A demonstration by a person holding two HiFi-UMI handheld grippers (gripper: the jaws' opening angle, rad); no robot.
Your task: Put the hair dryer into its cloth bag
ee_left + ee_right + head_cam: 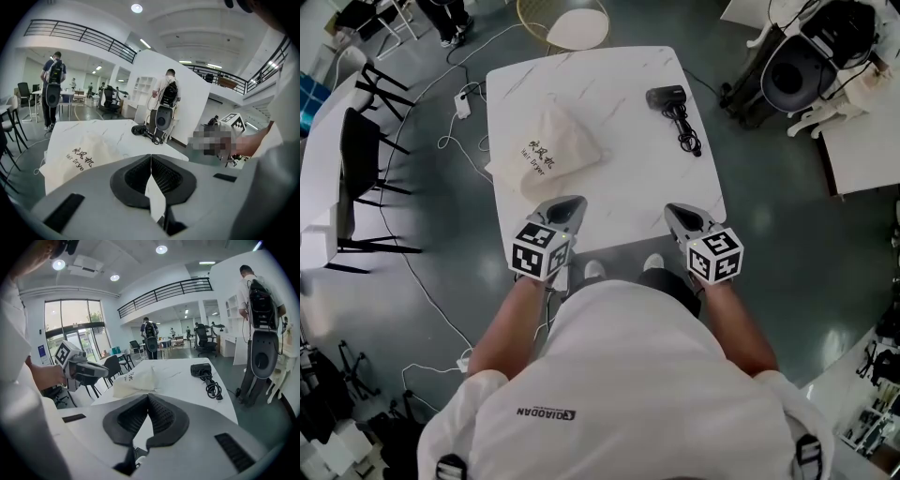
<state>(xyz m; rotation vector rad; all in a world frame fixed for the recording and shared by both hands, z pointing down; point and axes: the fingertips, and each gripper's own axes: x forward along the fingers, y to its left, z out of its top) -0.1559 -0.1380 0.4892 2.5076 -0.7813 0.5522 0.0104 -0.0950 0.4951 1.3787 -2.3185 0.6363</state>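
A black hair dryer (667, 96) with its coiled cord (685, 131) lies at the far right of the white marble table (619, 178); it also shows in the left gripper view (139, 130) and the right gripper view (201, 369). The cream cloth bag (549, 148) with printed lettering lies at the table's left (82, 152) (138, 378). My left gripper (567, 210) hovers shut and empty over the near left edge, just short of the bag. My right gripper (680, 215) is shut and empty over the near right edge, well short of the dryer.
Black chairs (361, 159) stand left of the table, with a power strip and cables (461, 103) on the floor. A round stool (577, 28) sits beyond the far edge. Equipment on stands (797, 66) and another white table (867, 131) are to the right. People stand in the background (54, 89).
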